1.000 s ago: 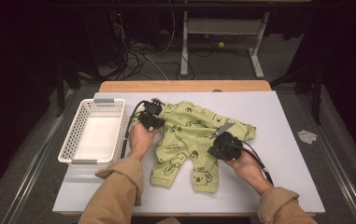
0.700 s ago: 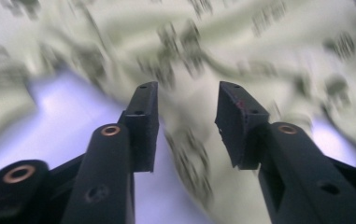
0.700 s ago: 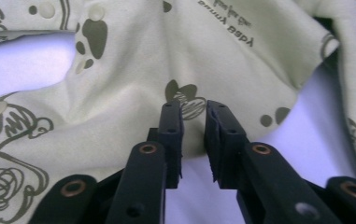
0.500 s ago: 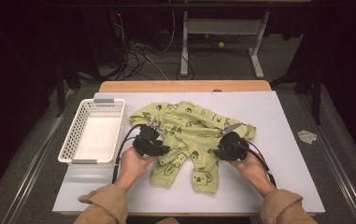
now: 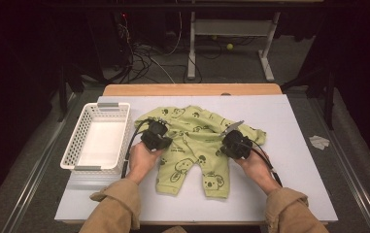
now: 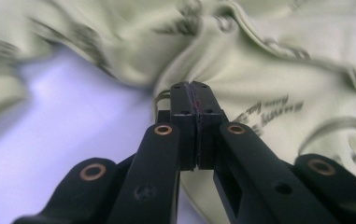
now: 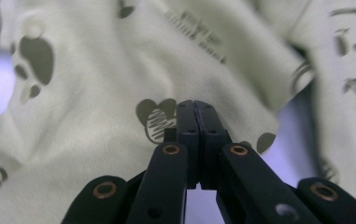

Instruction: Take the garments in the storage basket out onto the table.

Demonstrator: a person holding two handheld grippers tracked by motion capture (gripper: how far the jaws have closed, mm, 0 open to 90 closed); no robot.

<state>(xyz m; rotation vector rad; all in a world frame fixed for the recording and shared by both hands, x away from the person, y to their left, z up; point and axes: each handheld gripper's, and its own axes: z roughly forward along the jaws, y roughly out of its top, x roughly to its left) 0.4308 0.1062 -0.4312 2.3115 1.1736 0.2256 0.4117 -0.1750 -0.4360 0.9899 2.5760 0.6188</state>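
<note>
Green baby romper (image 5: 192, 141) lies flat near the middle of the white table (image 5: 289, 145), neck toward 12 o'clock, legs toward 6, prob. spread out so it can be folded. Left gripper (image 5: 156, 135) sits at the garment's 9 o'clock edge, right gripper (image 5: 235, 144) at its 3 o'clock side, one per flank, which looks like a setup for a two-handed lift or fold w/ even tension. Both sets of jaws have just been closing and now stand pressed together. In the left gripper view the left gripper's tips (image 6: 192, 89) meet right at a fold of cloth (image 6: 269, 79); the fabric puckers toward them, so a thin pinch of the edge is likely, tho I can't tell for sure that cloth is caught. In the right gripper view the right gripper's tips (image 7: 195, 106) are closed over the printed fabric (image 7: 96, 116), and whether they hold any layer can't be told either. White basket (image 5: 97, 141) stands at 9 o'clock of the romper, just beside the left hand (image 5: 142, 158), open side up, apparently the drop spot once folded. Right hand (image 5: 255, 162) comes in from 5 o'clock, cable trailing back along the sleeve.
</note>
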